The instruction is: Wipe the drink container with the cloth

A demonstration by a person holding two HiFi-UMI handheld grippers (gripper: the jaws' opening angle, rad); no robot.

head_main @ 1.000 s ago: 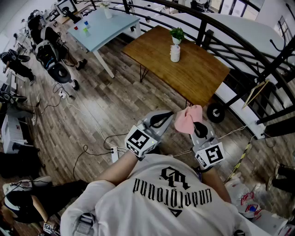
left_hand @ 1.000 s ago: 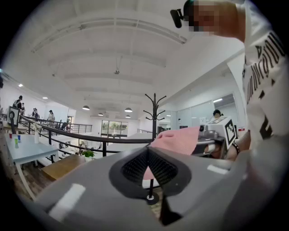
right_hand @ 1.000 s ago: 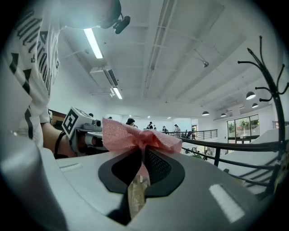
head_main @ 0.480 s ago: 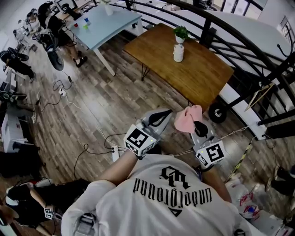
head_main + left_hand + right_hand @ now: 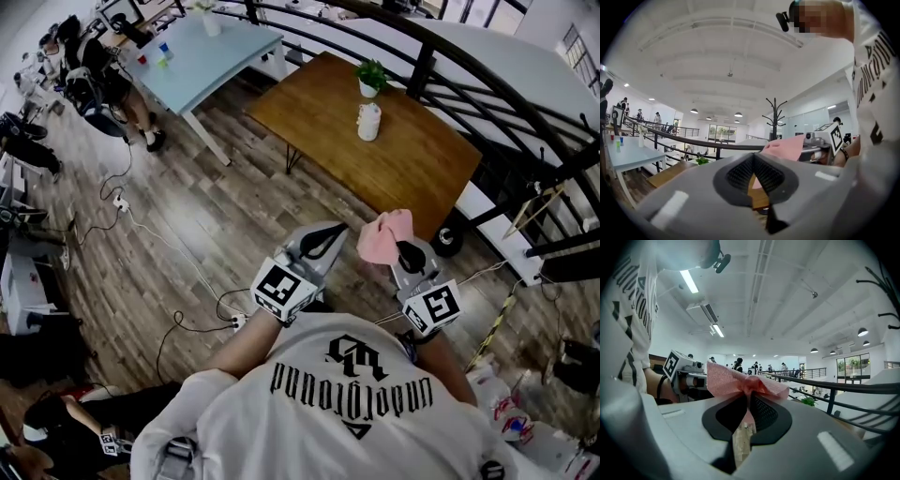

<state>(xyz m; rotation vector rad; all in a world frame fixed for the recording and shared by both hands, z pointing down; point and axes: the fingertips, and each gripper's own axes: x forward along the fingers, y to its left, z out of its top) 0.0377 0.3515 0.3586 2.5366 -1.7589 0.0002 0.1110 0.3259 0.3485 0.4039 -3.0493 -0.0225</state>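
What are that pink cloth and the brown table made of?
The pink cloth seems to be a thin textile: matte, with a fine mesh-like weave and soft gathered folds where it is pinched. The brown table looks like wood or wood veneer: warm streaky grain and a faint satin sheen.

Open-plan office, blue desk (image 5: 214,56), mezz railing (image 5: 419,66)

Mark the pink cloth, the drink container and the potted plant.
pink cloth (image 5: 384,238): head view, middle of the bunched fabric.
drink container (image 5: 368,123): head view, middle of its white body.
potted plant (image 5: 372,73): head view, on its green leaves.
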